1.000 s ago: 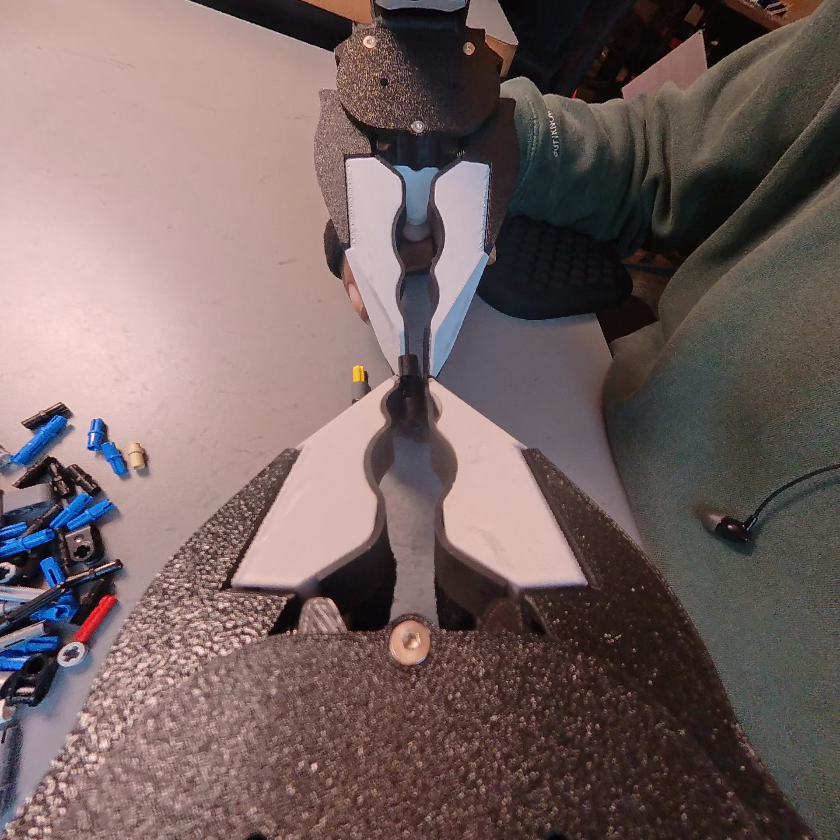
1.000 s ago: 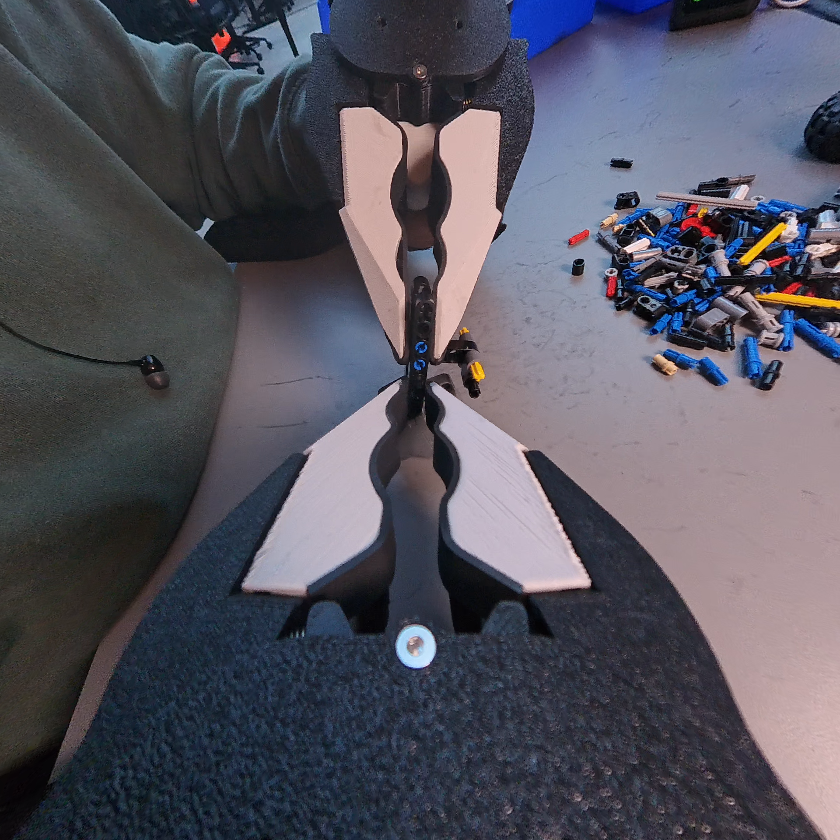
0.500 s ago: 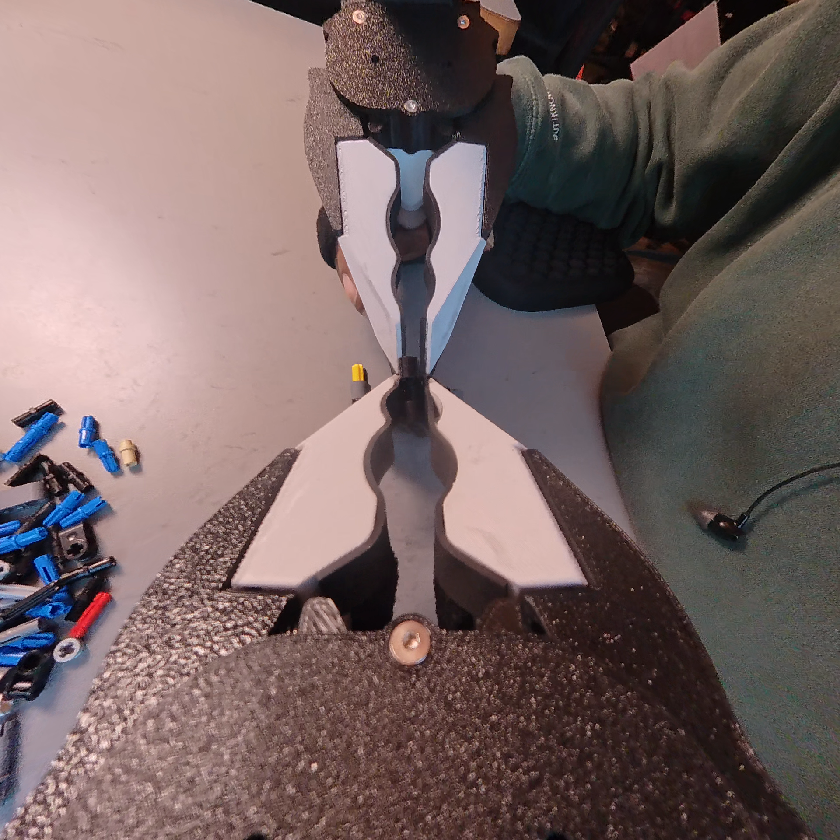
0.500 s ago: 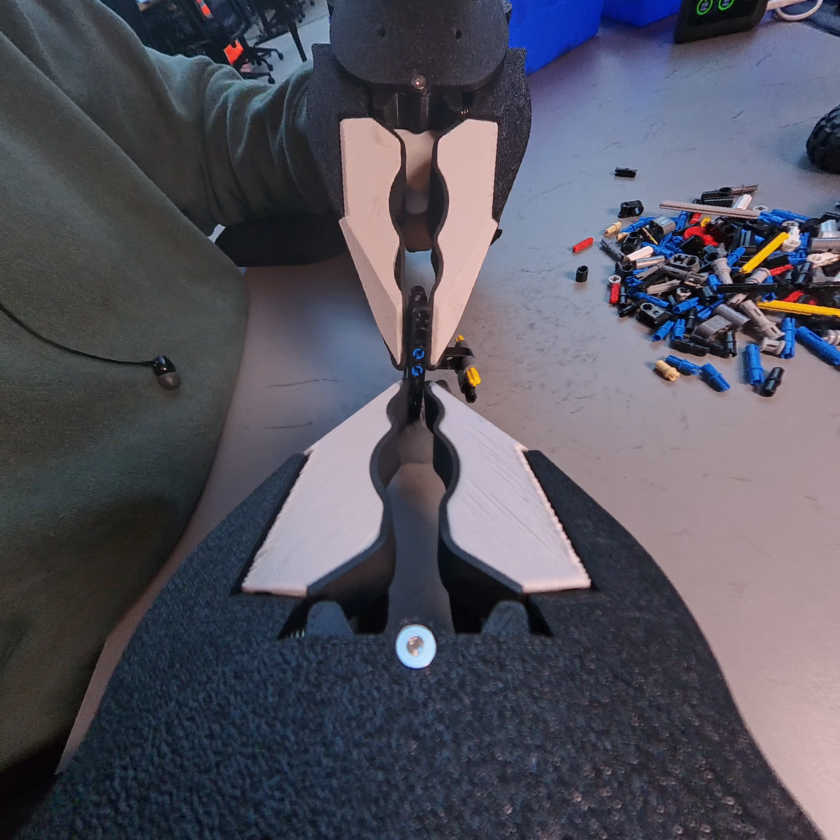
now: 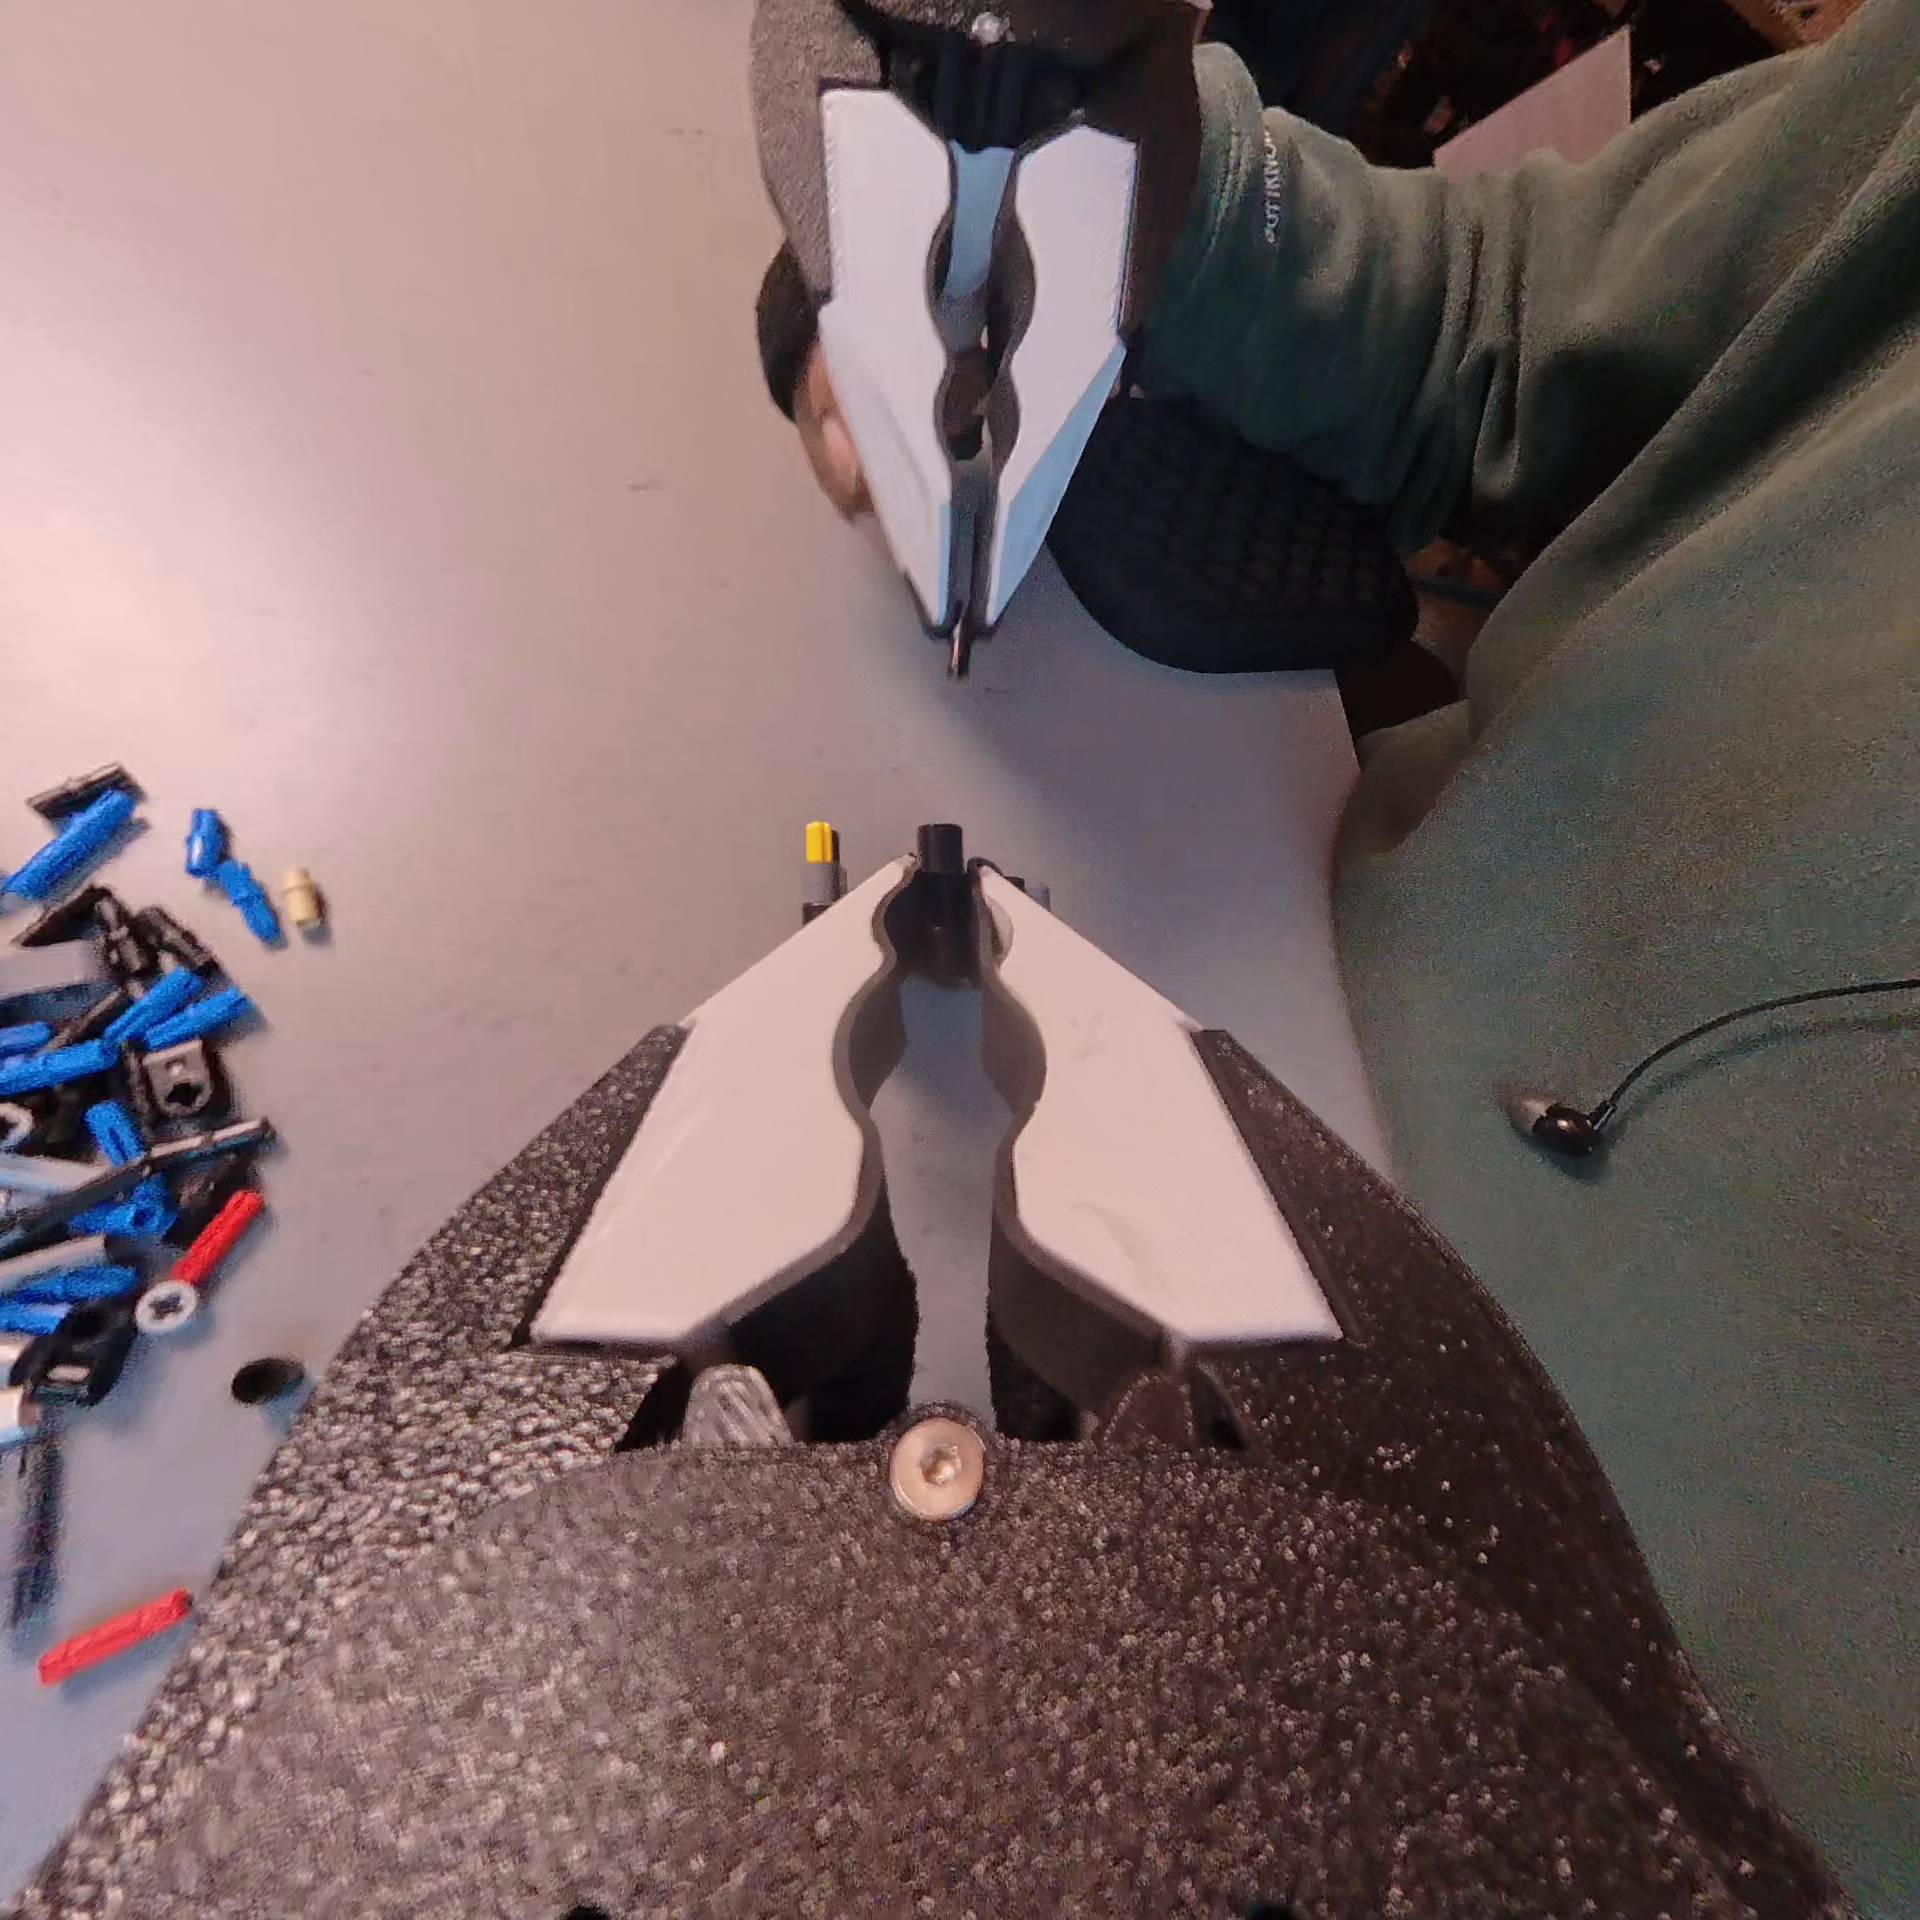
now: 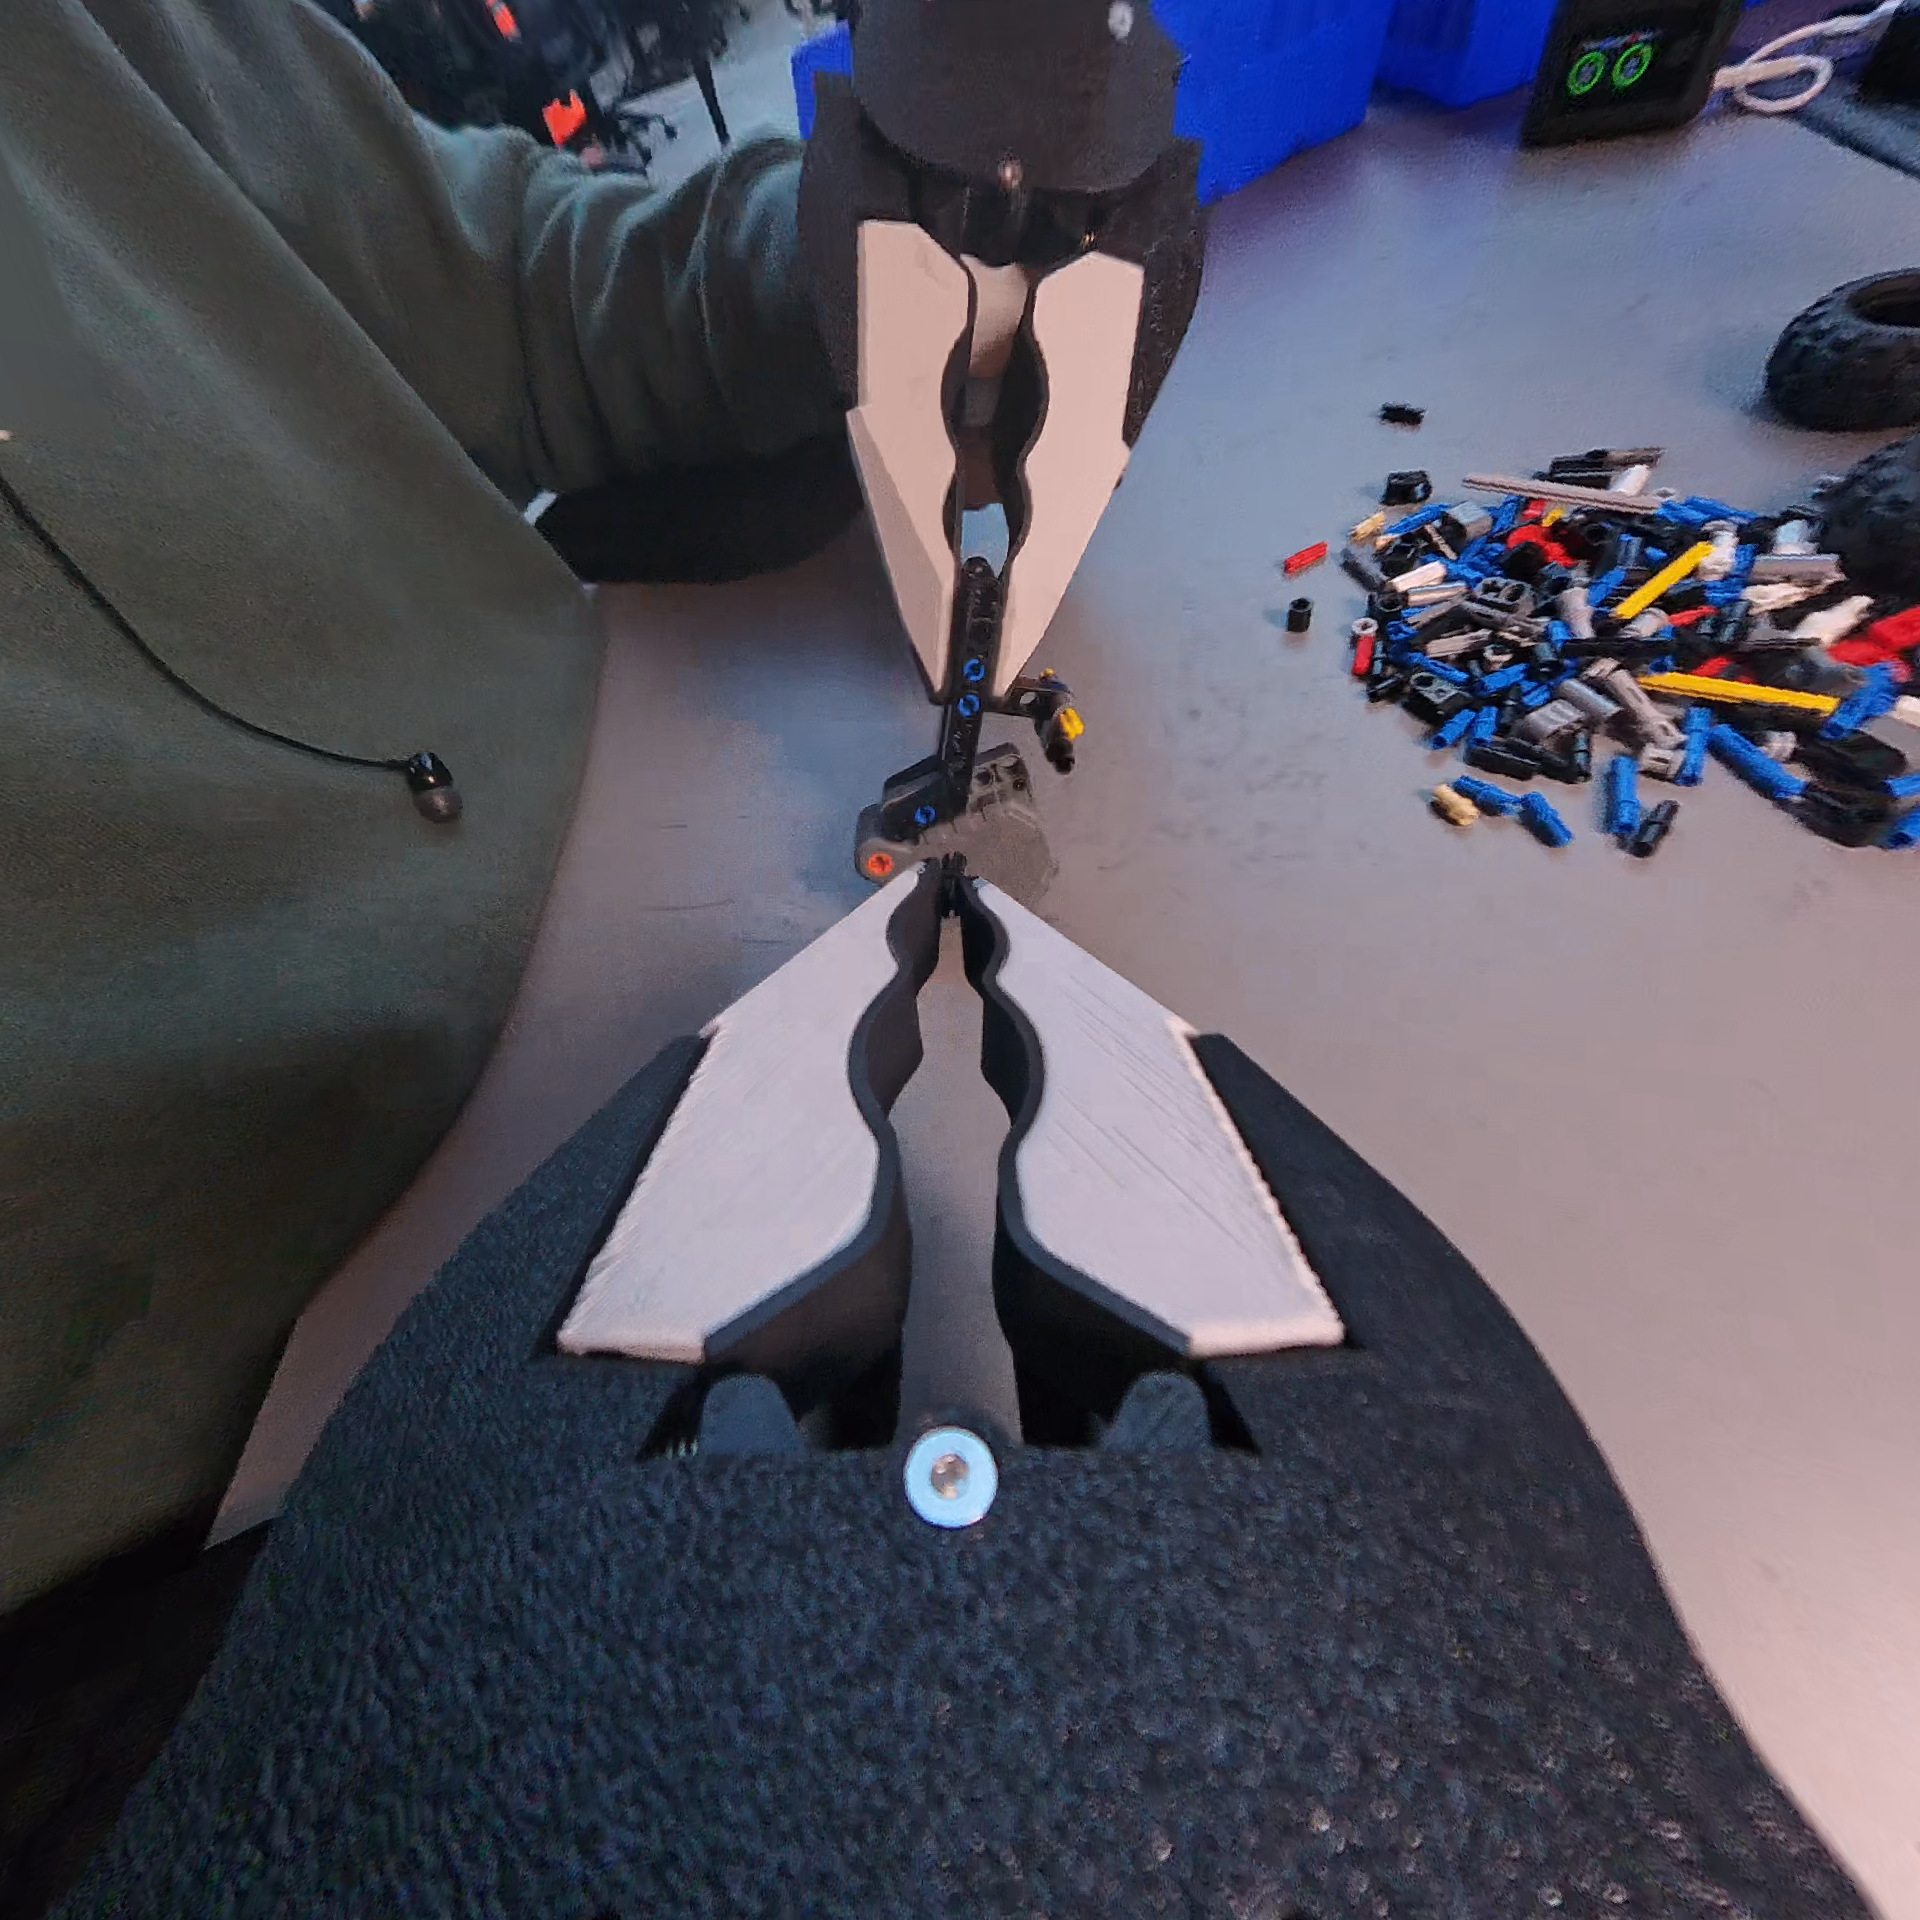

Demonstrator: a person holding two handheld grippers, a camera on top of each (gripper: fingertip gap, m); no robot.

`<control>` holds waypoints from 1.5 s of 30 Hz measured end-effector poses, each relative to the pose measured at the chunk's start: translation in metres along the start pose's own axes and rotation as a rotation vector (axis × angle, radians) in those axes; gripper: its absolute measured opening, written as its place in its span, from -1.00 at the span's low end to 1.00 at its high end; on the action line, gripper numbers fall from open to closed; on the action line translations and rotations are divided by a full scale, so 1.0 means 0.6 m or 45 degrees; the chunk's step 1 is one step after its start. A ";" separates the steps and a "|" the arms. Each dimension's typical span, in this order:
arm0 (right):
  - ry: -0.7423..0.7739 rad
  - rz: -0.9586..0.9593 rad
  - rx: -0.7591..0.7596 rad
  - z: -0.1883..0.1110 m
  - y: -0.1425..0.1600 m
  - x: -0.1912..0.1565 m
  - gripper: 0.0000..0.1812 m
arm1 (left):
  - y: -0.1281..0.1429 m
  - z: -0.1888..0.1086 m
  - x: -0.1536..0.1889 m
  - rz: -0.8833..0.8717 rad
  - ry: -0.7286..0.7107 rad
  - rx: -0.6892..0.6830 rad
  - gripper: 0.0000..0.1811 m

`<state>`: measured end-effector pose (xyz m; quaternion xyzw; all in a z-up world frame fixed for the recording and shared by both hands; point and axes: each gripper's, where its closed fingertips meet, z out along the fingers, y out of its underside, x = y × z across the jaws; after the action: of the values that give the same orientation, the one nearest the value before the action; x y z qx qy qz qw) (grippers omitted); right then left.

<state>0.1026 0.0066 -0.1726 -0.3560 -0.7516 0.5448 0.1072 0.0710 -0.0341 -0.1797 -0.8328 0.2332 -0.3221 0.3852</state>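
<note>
Right gripper [image 6: 948, 883]: jaws pinched on a thin dark pin [image 5: 956, 649], apparently.

Left gripper [image 5: 940, 868]: jaws clamped on black beam assembly [image 6: 961, 727], held above grey table [image 6: 1351, 1039]; light, rigid plastic, best gripped along the beam.

Beyond: loose parts pile [image 6: 1621, 644].

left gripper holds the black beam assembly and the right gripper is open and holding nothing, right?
Partly. The left gripper does hold the black beam assembly, but the right gripper is shut on a small black pin, as the left wrist view shows.

the right gripper [image 5: 961, 629] and left gripper [image 5: 940, 883] have pulled apart.
</note>
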 end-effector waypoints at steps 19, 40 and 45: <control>0.695 -0.220 -0.176 0.107 -0.073 0.292 -0.51 | 0.007 -0.026 -0.023 -0.147 -0.008 0.139 -0.92; -0.083 0.028 -0.193 0.127 -0.011 0.023 -0.91 | -0.001 -0.020 -0.025 -0.141 -0.023 0.170 -0.90; -0.115 0.091 -0.165 0.121 -0.008 0.022 -0.92 | -0.011 -0.058 -0.024 -0.119 -0.030 0.215 -0.78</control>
<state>0.0512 -0.0397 -0.1994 -0.3637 -0.7762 0.5142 0.0305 0.0374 -0.0379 -0.1623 -0.8110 0.1613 -0.3484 0.4414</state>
